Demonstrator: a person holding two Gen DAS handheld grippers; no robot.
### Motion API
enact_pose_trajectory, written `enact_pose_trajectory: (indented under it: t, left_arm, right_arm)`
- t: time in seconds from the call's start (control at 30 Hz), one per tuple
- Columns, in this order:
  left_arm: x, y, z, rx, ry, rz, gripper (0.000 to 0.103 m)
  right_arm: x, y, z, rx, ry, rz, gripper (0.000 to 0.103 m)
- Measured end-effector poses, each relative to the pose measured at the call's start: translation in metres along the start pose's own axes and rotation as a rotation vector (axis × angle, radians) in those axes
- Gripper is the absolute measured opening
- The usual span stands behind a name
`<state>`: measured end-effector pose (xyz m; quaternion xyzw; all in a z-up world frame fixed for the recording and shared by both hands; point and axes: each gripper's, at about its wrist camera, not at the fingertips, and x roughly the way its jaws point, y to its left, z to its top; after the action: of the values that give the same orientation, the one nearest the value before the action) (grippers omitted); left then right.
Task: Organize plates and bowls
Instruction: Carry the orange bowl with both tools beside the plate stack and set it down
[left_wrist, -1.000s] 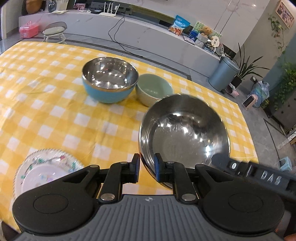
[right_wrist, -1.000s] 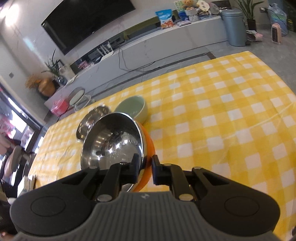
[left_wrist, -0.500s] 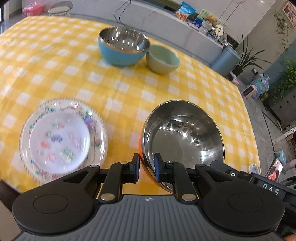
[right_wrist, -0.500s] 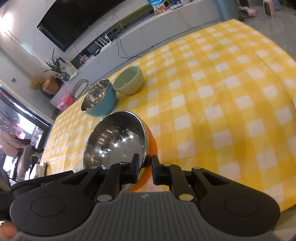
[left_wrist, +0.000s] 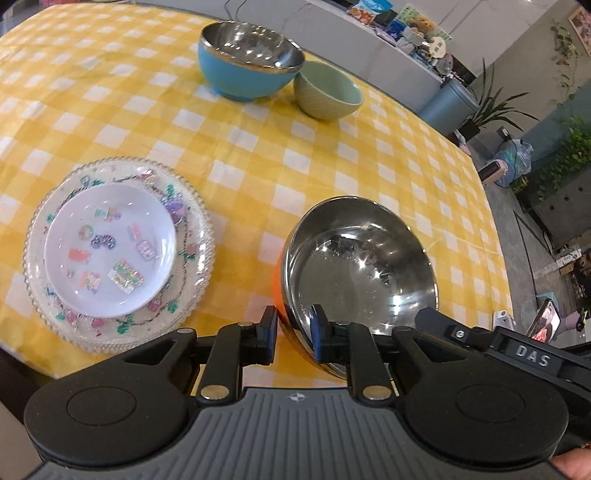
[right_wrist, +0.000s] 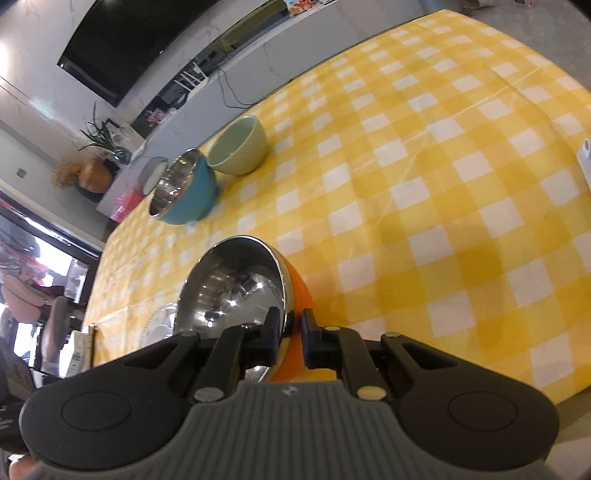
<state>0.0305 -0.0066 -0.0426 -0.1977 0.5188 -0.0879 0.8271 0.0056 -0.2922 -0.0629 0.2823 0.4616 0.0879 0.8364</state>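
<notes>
orange bowl (left_wrist: 360, 273): steel-lined, tilted, held above the near edge of the checked table (left_wrist: 332, 155); its rim is gripped from two sides. its underside is hidden in the left view, and its near rim is cut off behind both grippers.
left gripper (left_wrist: 293, 334): clenched on the bowl's near rim, one finger outside, one inside.
right gripper (right_wrist: 290, 338): likewise clamped on the rim, one finger against steel, one against orange; its body is partly seen at the left view's right edge.
plates: small white plate (left_wrist: 110, 245) is stacked on a glass plate (left_wrist: 194, 236), left of the bowl; in the right view only a blurred sliver is shown behind the bowl.
blue bowl (left_wrist: 249, 61) and green bowl (left_wrist: 328, 92): set at the far side, touching or nearly so; contact cannot be told.
</notes>
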Motion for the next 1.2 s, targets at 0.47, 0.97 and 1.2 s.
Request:
enact_pose_trajectory:
  t: [0.47, 0.97, 1.2]
  left_arm:
    - [-0.002, 0.001, 0.004, 0.032, -0.026, -0.043, 0.037]
    - [-0.011, 0.002, 0.01, 0.076, -0.102, -0.036, 0.014]
    - [-0.012, -0.001, 0.008, 0.102, -0.076, -0.044, 0.014]
  right_arm:
    - [0.001, 0.004, 0.0, -0.047, -0.029, -0.03, 0.028]
    - [-0.001, 0.005, 0.002, -0.046, -0.078, -0.031, 0.009]
    - [-0.002, 0.006, 0.001, -0.058, -0.075, -0.073, 0.007]
